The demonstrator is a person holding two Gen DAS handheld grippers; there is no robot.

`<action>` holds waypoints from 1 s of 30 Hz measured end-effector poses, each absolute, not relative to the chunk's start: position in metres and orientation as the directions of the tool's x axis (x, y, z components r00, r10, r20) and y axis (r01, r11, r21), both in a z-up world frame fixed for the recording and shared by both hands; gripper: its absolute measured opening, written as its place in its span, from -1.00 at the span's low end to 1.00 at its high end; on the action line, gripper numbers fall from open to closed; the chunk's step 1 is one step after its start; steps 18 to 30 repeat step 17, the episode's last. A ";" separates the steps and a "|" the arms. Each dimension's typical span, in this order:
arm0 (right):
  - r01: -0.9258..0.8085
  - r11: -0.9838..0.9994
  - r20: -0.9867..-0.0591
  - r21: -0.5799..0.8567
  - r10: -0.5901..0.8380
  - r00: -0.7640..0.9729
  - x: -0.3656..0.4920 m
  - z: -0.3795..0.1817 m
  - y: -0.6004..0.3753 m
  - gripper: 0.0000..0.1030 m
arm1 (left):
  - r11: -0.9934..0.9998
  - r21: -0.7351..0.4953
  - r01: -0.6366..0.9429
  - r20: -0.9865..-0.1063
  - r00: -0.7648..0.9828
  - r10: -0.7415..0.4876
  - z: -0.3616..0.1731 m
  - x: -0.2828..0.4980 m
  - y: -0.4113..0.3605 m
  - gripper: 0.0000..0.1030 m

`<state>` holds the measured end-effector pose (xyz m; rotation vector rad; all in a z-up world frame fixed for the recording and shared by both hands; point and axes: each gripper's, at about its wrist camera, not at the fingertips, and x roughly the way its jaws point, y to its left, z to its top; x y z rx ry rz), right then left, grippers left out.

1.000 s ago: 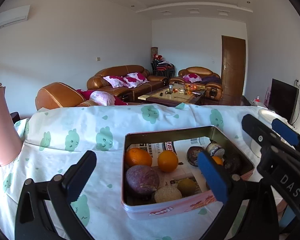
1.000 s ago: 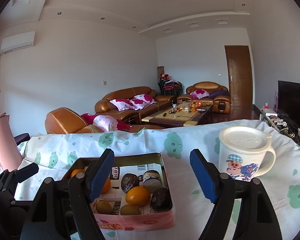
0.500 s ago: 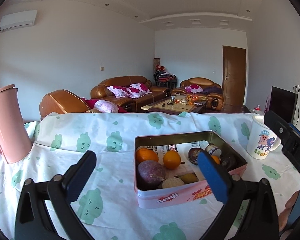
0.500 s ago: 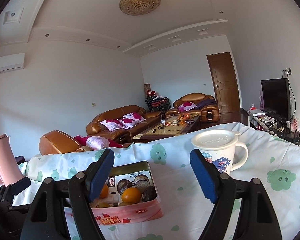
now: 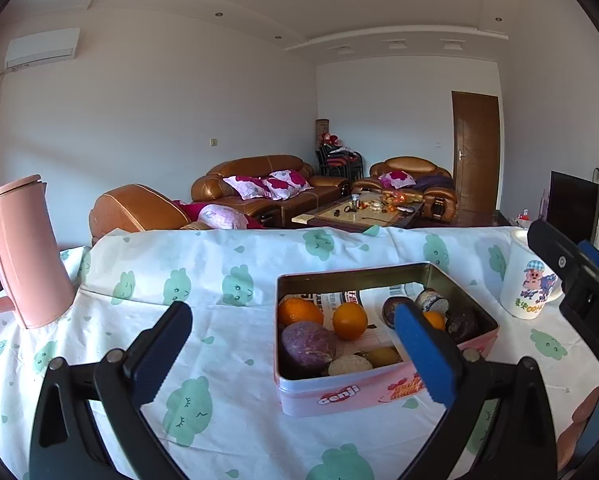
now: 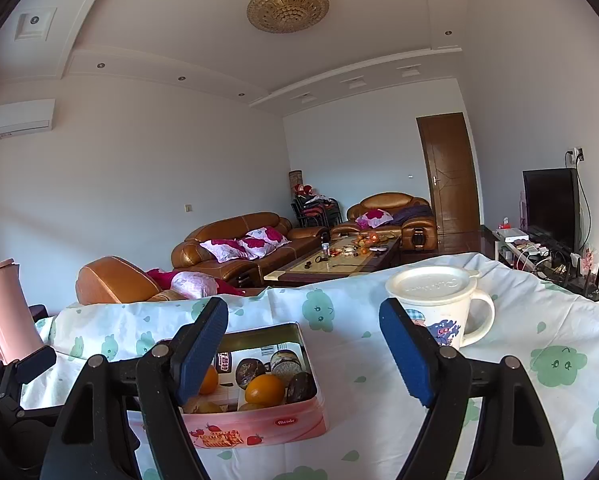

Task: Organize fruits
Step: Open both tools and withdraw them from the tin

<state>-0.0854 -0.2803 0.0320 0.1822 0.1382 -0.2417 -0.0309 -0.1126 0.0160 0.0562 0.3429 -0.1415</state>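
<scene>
A pink tin (image 5: 355, 394) sits on the table with fruit on newspaper inside: two oranges (image 5: 349, 320), a big purple fruit (image 5: 307, 344), a kiwi (image 5: 383, 356) and dark round fruits (image 5: 461, 324). My left gripper (image 5: 295, 348) hovers short of the tin, open and empty, its right pad in front of the tin's right half. In the right wrist view the tin (image 6: 259, 424) lies low and left, with an orange (image 6: 264, 390) showing. My right gripper (image 6: 303, 350) is open and empty above the tin's right corner.
A lidded white cartoon mug (image 6: 435, 308) stands right of the tin. A pink kettle (image 5: 23, 256) stands at the far left. The cloth with green prints (image 5: 219, 280) covers the table. The right gripper's body (image 5: 579, 280) shows at the left view's right edge.
Both grippers have drawn back from the tin and tilted up, so it looks smaller and lower. The mug has come into the left wrist view. Both pairs of jaws stayed open.
</scene>
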 end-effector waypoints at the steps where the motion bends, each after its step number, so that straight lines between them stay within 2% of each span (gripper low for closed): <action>1: 0.250 0.955 -0.158 0.162 -0.225 0.962 -0.085 0.032 -0.280 0.54 | 0.989 0.032 0.146 -0.339 0.932 -0.126 0.016 -0.031 -0.113 1.00; 30: 0.248 0.956 -0.168 0.159 -0.221 0.961 -0.084 0.029 -0.280 0.55 | 0.987 0.017 0.157 -0.366 0.920 -0.140 0.013 -0.028 -0.112 1.00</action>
